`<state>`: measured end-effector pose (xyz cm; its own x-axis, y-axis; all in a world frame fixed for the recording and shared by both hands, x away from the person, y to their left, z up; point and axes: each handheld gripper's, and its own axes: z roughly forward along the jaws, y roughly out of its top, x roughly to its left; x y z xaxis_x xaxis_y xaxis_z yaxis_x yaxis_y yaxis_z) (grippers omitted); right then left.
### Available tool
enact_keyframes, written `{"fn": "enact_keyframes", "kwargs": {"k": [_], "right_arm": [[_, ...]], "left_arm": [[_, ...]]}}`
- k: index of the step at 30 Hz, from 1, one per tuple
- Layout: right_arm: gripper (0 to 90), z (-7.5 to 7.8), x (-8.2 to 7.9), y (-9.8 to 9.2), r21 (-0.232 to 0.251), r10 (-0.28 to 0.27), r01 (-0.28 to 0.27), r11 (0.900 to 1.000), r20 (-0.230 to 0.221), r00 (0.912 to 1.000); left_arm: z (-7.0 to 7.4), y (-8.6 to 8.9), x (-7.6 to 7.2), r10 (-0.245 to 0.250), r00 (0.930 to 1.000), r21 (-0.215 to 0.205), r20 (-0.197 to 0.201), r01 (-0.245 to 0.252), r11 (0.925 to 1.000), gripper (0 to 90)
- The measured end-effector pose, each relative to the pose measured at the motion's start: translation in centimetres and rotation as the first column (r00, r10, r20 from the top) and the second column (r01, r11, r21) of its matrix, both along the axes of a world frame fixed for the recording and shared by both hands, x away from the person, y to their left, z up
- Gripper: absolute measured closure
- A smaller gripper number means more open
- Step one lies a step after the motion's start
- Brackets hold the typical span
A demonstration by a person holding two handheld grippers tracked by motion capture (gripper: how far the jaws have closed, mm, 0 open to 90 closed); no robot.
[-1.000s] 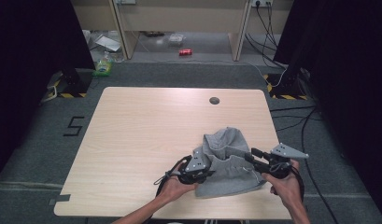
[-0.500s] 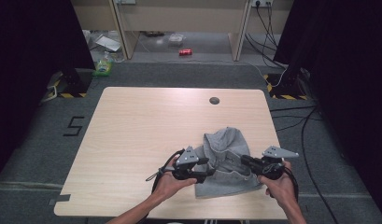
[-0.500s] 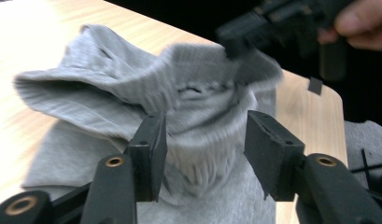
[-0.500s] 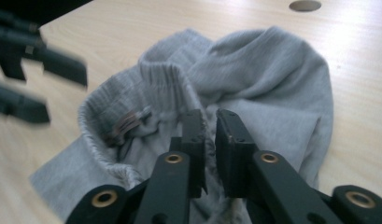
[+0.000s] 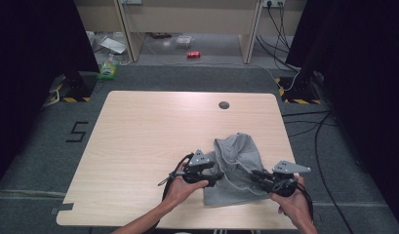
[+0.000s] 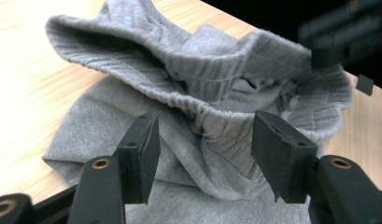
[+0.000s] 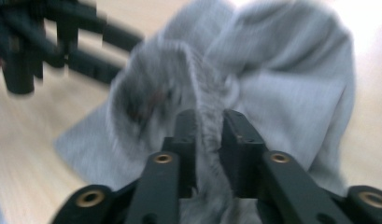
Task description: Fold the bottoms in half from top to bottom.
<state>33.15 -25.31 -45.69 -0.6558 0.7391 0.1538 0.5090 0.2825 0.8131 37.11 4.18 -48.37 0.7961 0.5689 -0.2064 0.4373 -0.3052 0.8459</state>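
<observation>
On the table, near edge: everything in play sits around five o'clock of the tabletop, close to the person.
Table [image 5: 138,146]: light wood, with a small dark round fitting [image 5: 224,105] near twelve o'clock.
Garment [image 5: 236,168]: grey knit piece, bunched in a heap at five o'clock of the table, its ribbed band [image 6: 202,93] standing up in loose folds. What kind of garment it is I cannot tell.
Left hand [image 5: 180,187]: carries its tool at the garment's nine o'clock side.
Right hand [image 5: 294,204]: carries its tool at the garment's four o'clock side.
Left gripper [image 6: 205,154]: released. Its jaws have just been opening and now stand well apart, either side of a gathered fold just under the band; the pads do not press on the cloth.
Right gripper [image 7: 208,144]: clenched on the garment. A ridge of the ribbed band runs up between the two pads, which pinch it from both sides. Its jaws have just eased wider, yet the fold remains between them.
Risk, slip: the right grip is on a thin ridge only; a pull could drag the band out of the pads, judging by how little cloth is caught.
Risk, double layer: if the left jaws close here, they would likely trap several bunched layers at once.
Risk, edge: the heap lies near the table's front edge, so a tug toward the person may carry it off.
</observation>
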Motion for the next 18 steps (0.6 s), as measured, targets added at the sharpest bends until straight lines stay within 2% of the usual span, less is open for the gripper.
{"fn": "enact_keyframes", "kwargs": {"k": [4, 8, 13, 18], "right_arm": [[60.7, 2.0, 2.3, 1.4, 0.01, -0.008, 0.007, 1.0, 0.037, 0.9993], [53.3, 3.3, 5.7, 3.6, 0.001, 0.003, -0.003, 1.0, 0.032, 0.9995], [47.5, 3.6, 9.0, 6.0, -0.02, 0.006, -0.006, 1.0, 0.0, 1.0], [46.4, 3.2, 11.3, 8.1, -0.055, 0.008, -0.009, 0.998, -0.033, 0.9994]], "left_arm": [[0.5, 0.1, -0.3, -0.006, 0.9999, -0.008, 0.009, 0.006, 0.9999, 40.3], [0.9, 0.1, -0.4, -0.009, 0.9999, -0.011, 0.011, 0.009, 0.9999, 38.7], [0.7, -0.1, -0.3, -0.007, 1.0, -0.011, 0.001, 0.007, 0.9999, 37.9], [0.5, 0.0, -0.4, -0.009, 1.0, -0.011, -0.001, 0.009, 0.9999, 38.0]]}}
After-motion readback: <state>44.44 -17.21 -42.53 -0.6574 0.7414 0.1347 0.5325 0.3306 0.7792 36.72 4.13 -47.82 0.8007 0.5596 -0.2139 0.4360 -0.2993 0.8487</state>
